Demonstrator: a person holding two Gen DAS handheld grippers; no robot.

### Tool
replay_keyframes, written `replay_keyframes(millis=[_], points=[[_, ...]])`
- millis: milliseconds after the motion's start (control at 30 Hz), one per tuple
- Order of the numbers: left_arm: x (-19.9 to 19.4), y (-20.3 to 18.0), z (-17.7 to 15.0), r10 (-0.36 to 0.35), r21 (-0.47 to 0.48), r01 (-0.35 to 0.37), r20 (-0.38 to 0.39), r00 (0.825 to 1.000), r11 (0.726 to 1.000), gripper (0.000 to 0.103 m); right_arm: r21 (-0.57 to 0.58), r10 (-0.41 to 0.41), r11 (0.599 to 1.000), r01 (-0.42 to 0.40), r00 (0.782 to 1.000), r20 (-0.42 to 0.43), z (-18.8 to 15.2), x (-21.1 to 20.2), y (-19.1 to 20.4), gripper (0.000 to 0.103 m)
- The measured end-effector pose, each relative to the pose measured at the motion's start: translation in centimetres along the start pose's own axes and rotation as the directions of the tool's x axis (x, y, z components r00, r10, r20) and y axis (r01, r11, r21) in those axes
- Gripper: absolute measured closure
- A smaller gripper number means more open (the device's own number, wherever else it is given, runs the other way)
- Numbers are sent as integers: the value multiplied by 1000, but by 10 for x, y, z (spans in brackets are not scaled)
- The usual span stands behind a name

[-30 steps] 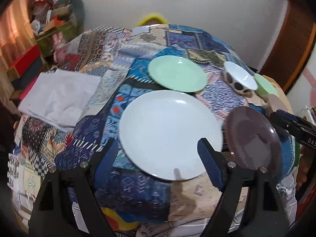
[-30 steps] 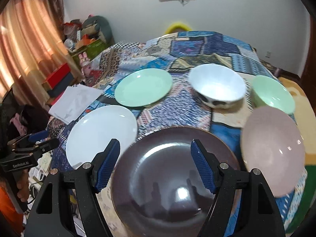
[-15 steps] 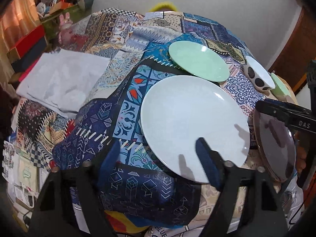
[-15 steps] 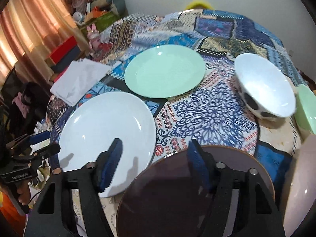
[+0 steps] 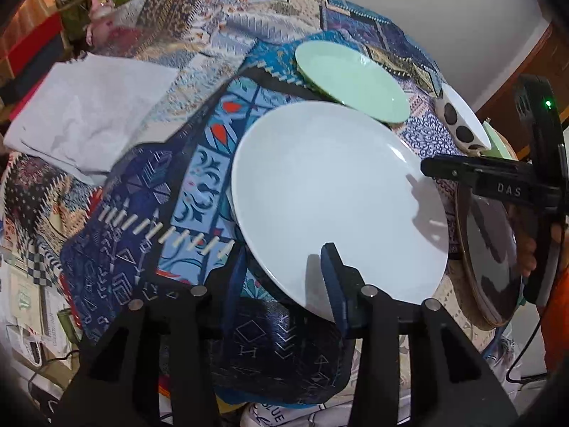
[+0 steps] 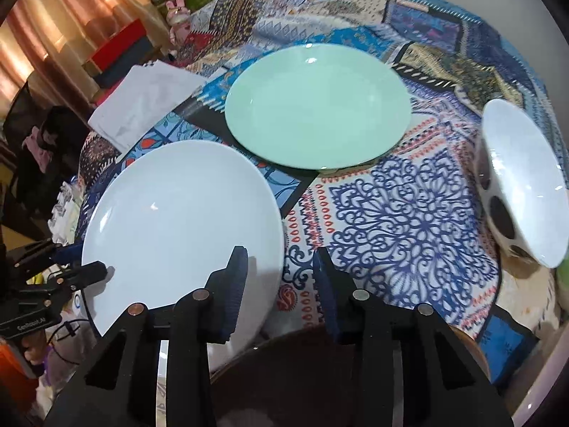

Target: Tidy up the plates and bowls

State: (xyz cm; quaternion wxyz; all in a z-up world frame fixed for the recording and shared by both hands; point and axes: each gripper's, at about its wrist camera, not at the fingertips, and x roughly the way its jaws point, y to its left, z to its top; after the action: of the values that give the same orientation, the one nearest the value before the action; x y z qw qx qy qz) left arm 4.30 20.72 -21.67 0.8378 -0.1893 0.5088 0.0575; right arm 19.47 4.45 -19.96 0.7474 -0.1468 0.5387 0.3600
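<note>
A large white plate [image 5: 338, 199] [image 6: 177, 220] lies on the patterned tablecloth, with a green plate [image 5: 352, 78] [image 6: 316, 106] just behind it. My left gripper [image 5: 282, 277] [image 6: 81, 267] is open at the white plate's near rim. One finger hangs over the plate and the other sits just outside the rim. My right gripper [image 6: 281, 284] [image 5: 437, 170] is open with only tablecloth between its fingers. It hovers over the far edge of a dark brown plate [image 5: 490, 249] [image 6: 302, 373]. A white bowl with black spots [image 5: 458, 121] [image 6: 522, 185] stands to the right.
A folded white cloth [image 5: 92, 114] [image 6: 142, 106] lies at the table's left side. A sliver of a green bowl [image 5: 498, 138] shows behind the spotted bowl. A hand [image 5: 526, 249] holds the right gripper's handle. Boxes and clutter stand beyond the table's far left edge.
Both grippers have moved forward and lower, and the gap between each one's fingers has narrowed. The left now reaches the white plate's rim; the right has advanced past most of the dark plate.
</note>
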Motion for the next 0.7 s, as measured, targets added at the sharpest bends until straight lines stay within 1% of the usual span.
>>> replay_keyframes(millis=[133, 200, 300, 467, 633, 700], points=[[3, 1, 1, -12, -4, 12, -4, 1000, 1000, 61, -24, 9, 1000, -10, 999, -52, 1, 9, 3, 68], [4, 0, 1, -23, -1, 23, -5, 1000, 1000, 61, -28, 15, 999, -16, 998, -58, 3, 11, 4, 68], [7, -3, 2, -22, 14, 22, -5, 1000, 1000, 61, -30, 24, 999, -26, 998, -65, 7, 15, 8, 68], [7, -5, 2, -8, 31, 8, 2, 1000, 1000, 61, -52, 12, 999, -15, 998, -62, 9, 23, 15, 68], [7, -7, 3, -6, 29, 6, 2, 1000, 1000, 61, -14, 35, 999, -36, 997, -66, 16, 29, 16, 69], [7, -8, 2, -5, 33, 5, 1, 1000, 999, 61, 2, 41, 999, -41, 997, -62, 17, 28, 16, 71]])
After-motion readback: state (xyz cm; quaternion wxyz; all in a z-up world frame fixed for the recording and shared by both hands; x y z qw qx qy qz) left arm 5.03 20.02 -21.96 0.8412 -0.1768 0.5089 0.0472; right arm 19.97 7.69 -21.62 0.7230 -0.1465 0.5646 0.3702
